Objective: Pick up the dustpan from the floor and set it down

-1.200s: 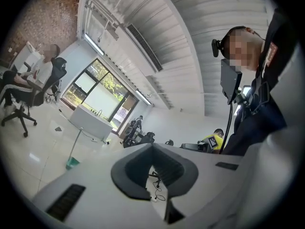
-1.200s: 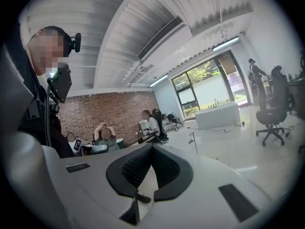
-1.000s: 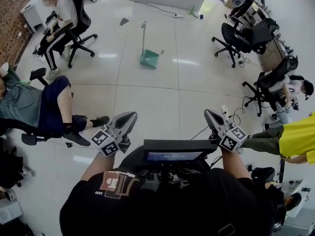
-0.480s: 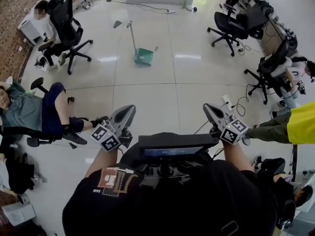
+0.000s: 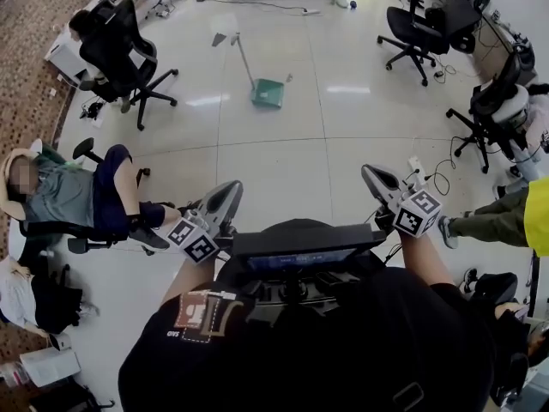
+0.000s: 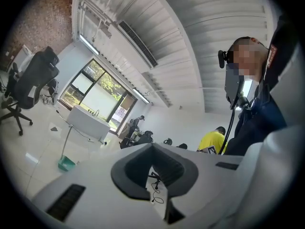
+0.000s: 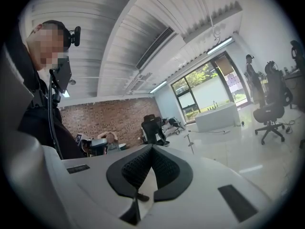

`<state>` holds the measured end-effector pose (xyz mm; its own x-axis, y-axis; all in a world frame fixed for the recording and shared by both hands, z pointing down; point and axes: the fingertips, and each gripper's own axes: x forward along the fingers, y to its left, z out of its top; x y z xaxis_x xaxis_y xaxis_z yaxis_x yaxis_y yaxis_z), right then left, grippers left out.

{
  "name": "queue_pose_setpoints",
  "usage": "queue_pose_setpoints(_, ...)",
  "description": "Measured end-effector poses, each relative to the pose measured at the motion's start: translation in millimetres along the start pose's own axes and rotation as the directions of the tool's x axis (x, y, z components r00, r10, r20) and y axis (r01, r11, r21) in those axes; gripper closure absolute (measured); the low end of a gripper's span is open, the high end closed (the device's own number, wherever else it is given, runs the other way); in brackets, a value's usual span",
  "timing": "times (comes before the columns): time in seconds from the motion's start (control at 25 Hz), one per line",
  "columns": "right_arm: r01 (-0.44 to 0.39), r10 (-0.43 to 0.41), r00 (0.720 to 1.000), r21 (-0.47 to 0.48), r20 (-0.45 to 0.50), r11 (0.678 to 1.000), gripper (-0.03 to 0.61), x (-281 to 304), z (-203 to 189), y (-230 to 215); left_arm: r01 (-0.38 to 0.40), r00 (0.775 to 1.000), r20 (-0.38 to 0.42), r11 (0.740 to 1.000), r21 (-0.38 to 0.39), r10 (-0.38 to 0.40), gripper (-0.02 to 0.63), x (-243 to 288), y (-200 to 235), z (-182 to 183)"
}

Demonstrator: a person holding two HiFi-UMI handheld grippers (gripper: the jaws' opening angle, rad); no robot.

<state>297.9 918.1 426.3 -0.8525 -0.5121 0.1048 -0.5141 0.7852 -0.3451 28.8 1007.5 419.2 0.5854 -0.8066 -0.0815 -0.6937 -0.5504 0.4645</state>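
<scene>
Pale glossy floor, open office. Nearest the wearer, the left claw and right claw are carried level in front of the chest. Both are pinched fully together with nothing between them, and each gripper view shows the pads meeting on air. Mid-frame there is a seated person at left and a yellow sleeve at right edge. Far up the frame the green dustpan sits on the floor, long handle standing up and tilted, well apart from both claws, with a black office chair off to its left.

Since a second ago the view has swung: the seated person and chair have slid inward, and the dustpan has drifted slightly right but looks no nearer. Claw pose and closure are unchanged. So this is probably still the approach, pickup not started; the open floor is yet to be crossed and a claw must open before the handle.
</scene>
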Motion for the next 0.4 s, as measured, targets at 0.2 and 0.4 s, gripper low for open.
queue_pose_setpoints(0.2,-0.005,0.005,1.0,-0.013,-0.005,1.0,0.561,20,6,17,0.005,1.0,0.005,1.0,0.0,-0.005,0.597,-14,13,15)
queue_pose_setpoints(0.4,-0.007,0.007,1.0,-0.016,-0.024,1.0,0.561,25,14,16,0.011,1.0,0.008,1.0,-0.002,-0.011,0.597,-6,15,29)
